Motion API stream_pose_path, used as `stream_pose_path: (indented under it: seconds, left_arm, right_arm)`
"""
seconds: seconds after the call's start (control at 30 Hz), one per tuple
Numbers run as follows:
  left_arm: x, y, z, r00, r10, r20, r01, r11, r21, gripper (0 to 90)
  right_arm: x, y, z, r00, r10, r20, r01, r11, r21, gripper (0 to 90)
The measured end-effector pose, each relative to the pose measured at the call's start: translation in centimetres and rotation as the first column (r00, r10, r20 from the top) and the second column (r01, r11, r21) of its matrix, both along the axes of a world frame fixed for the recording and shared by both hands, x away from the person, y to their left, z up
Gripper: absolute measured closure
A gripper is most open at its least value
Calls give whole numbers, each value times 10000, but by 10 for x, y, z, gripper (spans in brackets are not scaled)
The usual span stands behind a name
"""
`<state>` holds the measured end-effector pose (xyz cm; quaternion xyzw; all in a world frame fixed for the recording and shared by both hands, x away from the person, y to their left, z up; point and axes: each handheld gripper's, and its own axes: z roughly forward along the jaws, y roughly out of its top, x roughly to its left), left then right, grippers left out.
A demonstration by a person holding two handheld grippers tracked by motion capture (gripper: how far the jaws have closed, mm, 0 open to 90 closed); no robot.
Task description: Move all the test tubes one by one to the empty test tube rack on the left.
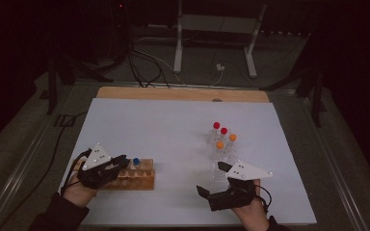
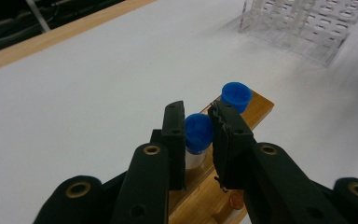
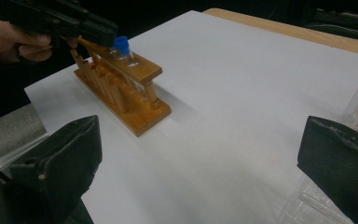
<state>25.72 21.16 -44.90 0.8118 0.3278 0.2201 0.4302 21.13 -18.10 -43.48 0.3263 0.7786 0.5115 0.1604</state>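
Left gripper (image 1: 123, 161): a hand is holding it over the left end of the wooden rack (image 1: 134, 179); in the left gripper view its jaws are sitting close on either side of a blue-capped tube (image 2: 198, 132), which is standing in the rack. The pictures are not showing clearly whether the pads are pressing the cap or just flanking it.
Wooden rack: it is lying near the front left of the white table sheet (image 1: 164, 125), its long side running left to right.
Second blue-capped tube (image 2: 236, 96): it is standing in the rack just beyond the first, outside the jaws.
Clear rack (image 1: 224, 153): it is standing right of centre, well apart from the wooden rack, and holding tubes with red caps (image 1: 216, 125) and orange caps (image 1: 220, 144).
Right gripper (image 1: 213, 179): a hand is holding it at the front right, just in front of the clear rack; its jaws are spread wide with nothing between them.
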Motion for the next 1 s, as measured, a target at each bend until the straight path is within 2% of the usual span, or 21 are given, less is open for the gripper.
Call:
stream_pose_path:
  seconds: [0.1, 0.13, 0.17, 0.23, 0.4, 0.47, 0.53, 0.6, 0.63, 0.73, 0.87, 0.93, 1.0]
  left_arm:
    - [0, 1, 0, 9999, -36, -139, 34, 9999, -136, 753]
    - [0, 2, 0, 9994, -212, -260, 204, 9993, -311, 734]
    - [0, 1, -1, 9995, -199, -245, 193, 9995, -259, 708]
    - [-2, 2, 2, 9999, -104, -58, 103, 9998, -141, 599]
    - [-9, 5, 13, 9997, -92, 244, 108, 9975, -694, 383]
    - [-13, 6, 16, 9990, -223, 386, 257, 9956, -899, 287]
    - [-15, 5, 19, 9986, -459, 273, 490, 9907, -1267, 183]
    - [-17, 4, 21, 9973, -666, 301, 701, 9882, -1363, 135]
    - [-17, 3, 21, 9967, -768, 262, 797, 9867, -1413, 76]
    - [-19, 1, 23, 9944, -1008, 319, 1043, 9845, -1407, 18]
    - [-20, 0, 23, 9943, -1005, 367, 1045, 9852, -1357, 18]
    - [-20, 0, 23, 9938, -1041, 379, 1083, 9848, -1355, 18]
    - [-21, 0, 24, 9936, -1061, 384, 1104, 9844, -1372, 18]
  right_arm:
    - [0, 0, 1, 10000, 20, 20, -20, 10000, 10, 0]
    - [0, -1, 1, 10000, 33, 21, -33, 10000, -7, 0]
    - [0, -1, 1, 10000, 38, 35, -38, 10000, -38, 0]
    - [1, -2, 3, 10000, 24, 92, -23, 10000, -62, 0]
    - [5, -12, 9, 9988, -285, 386, 287, 9996, -55, 0]
    - [8, -18, 11, 9974, -542, 469, 547, 9985, -85, 0]
    - [11, -25, 14, 9953, -790, 558, 796, 9968, -89, 0]
    - [15, -32, 15, 9914, -1110, 689, 1124, 9935, -177, 0]
    - [17, -36, 16, 9893, -1256, 736, 1276, 9915, -234, 0]
    - [25, -47, 13, 9830, -1671, 761, 1695, 9852, -255, 0]
    - [40, -54, 3, 9764, -2100, 503, 2130, 9751, -626, 0]
    - [47, -54, -3, 9740, -2223, 438, 2250, 9716, -726, 54]
    - [54, -53, -10, 9723, -2323, 271, 2338, 9677, -941, 57]
